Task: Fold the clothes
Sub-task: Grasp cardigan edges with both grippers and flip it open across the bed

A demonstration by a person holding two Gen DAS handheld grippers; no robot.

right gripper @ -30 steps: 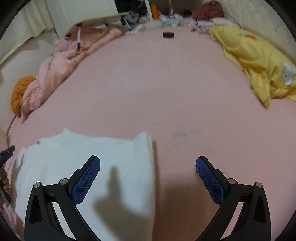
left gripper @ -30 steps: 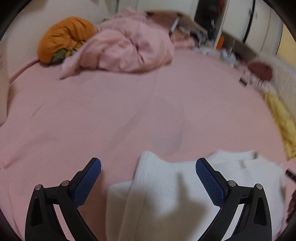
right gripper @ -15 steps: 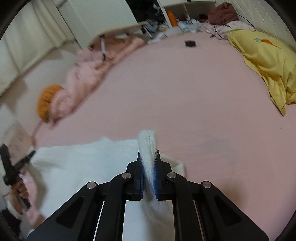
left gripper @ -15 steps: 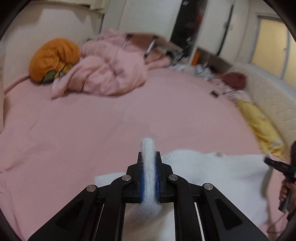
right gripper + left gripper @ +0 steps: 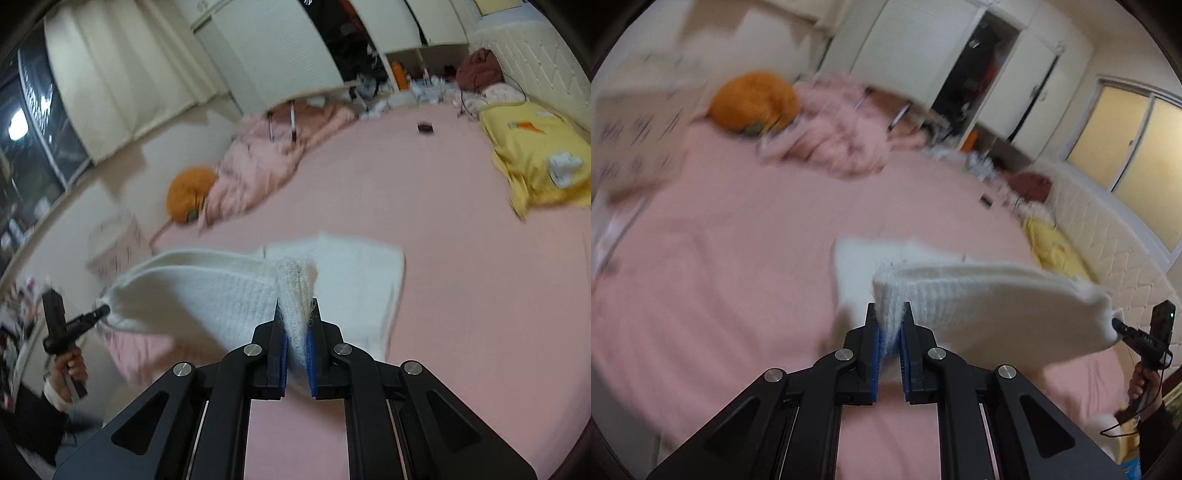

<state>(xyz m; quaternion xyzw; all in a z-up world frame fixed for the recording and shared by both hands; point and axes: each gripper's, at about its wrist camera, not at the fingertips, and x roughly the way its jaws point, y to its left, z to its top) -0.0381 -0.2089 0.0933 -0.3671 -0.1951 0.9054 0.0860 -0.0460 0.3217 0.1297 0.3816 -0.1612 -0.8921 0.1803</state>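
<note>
Pink bed (image 5: 713, 280): carries everything.
White sweater (image 5: 990, 306): near edge lifted off the bed, far part lying mid-bed.
Left gripper (image 5: 889, 325): clamped on sweater edge.
Right gripper (image 5: 297, 321): clamped on sweater edge too.

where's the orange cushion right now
The orange cushion sits at the far left edge of the pink bed, against the crumpled pink blanket; in the right wrist view it lies left of that blanket.
</note>
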